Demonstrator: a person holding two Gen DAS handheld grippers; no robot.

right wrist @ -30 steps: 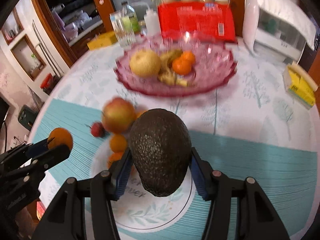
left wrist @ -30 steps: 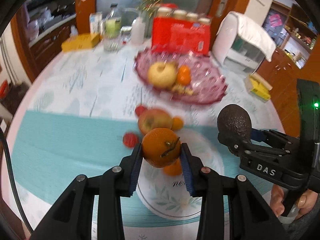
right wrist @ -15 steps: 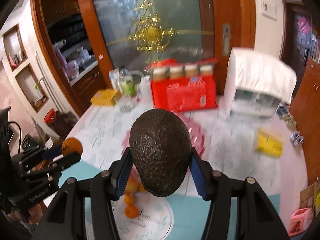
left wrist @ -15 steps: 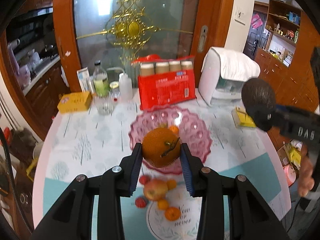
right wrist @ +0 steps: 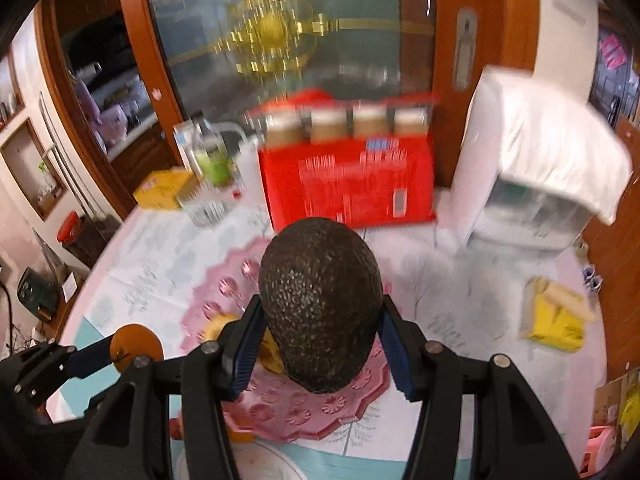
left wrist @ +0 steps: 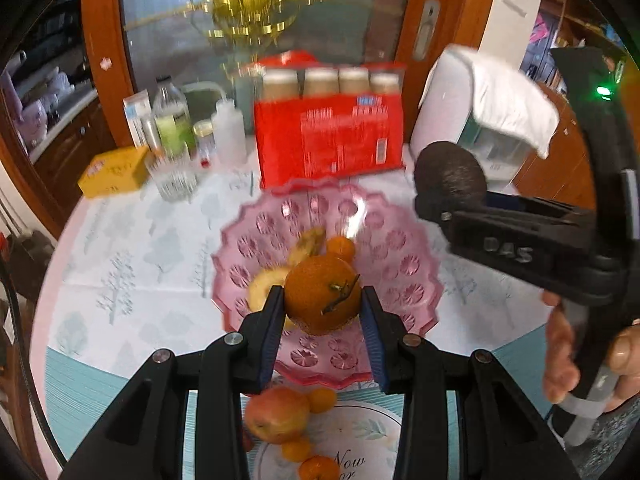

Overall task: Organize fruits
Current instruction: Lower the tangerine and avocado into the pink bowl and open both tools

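My left gripper (left wrist: 322, 322) is shut on an orange (left wrist: 322, 298) with a stem, held above the near part of the pink glass fruit bowl (left wrist: 412, 280). My right gripper (right wrist: 320, 344) is shut on a dark avocado (right wrist: 320, 304), also above the bowl (right wrist: 304, 412); the avocado also shows in the left wrist view (left wrist: 450, 174) over the bowl's right rim. The bowl holds a yellow pear (left wrist: 264, 284), a banana piece and a small orange (left wrist: 340, 246). An apple (left wrist: 276, 414) and small oranges lie near a white plate (left wrist: 360, 436).
A red carton (left wrist: 330, 136) with jars stands behind the bowl. A white appliance under a cloth (left wrist: 488, 120) is at the back right. Bottles, a glass (left wrist: 172, 178) and a yellow box (left wrist: 114, 170) sit at the back left. A yellow pack (right wrist: 554, 316) lies at the right.
Both grippers have moved forward and down toward the pink bowl, still holding their fruits. The bowl now lies right under the orange and the avocado.
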